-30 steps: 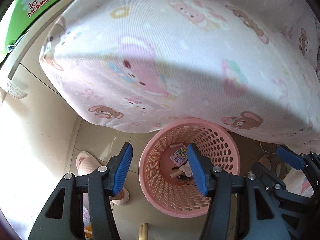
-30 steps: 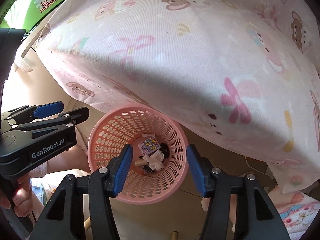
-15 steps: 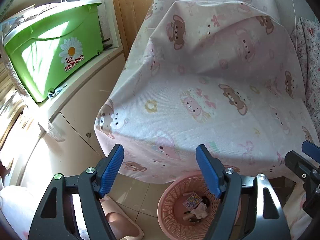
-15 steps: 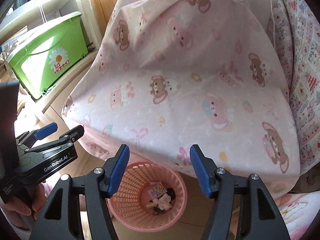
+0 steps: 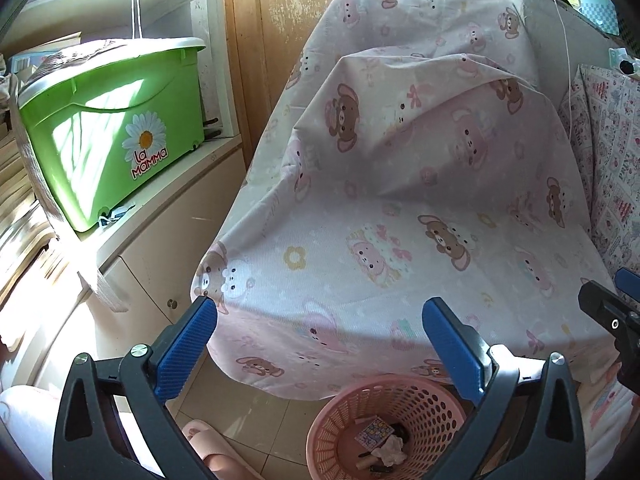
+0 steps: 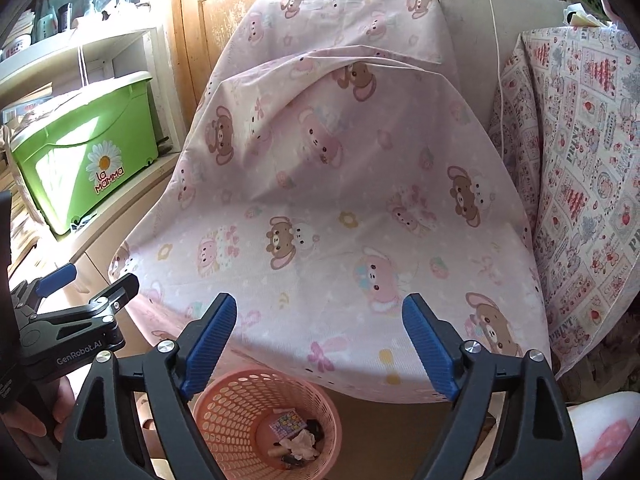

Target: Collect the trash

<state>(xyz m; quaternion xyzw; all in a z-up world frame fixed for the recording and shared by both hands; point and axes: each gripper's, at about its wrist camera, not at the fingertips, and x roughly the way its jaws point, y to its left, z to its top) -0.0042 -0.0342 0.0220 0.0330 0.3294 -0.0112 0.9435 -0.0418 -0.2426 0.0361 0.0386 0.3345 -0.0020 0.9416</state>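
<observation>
1. While both my tongs hang above the floor, a pink bear-print sheet [image 5: 400, 208] fills my view.
2. Below its edge stands the pink basket [image 6: 224, 408], trash [image 6: 298, 438] inside.
3. My left gripper [image 5: 320, 354] and right gripper [image 6: 319, 346] have just been opening; both are spread, empty.

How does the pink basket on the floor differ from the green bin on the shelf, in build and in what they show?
The pink basket has perforated walls and an open top, with scraps of trash visible inside; the green bin has solid walls and a pale lid, so its contents are hidden. The pink basket is round and plain; the green bin is boxy with a daisy label. Both look plastic.
</observation>
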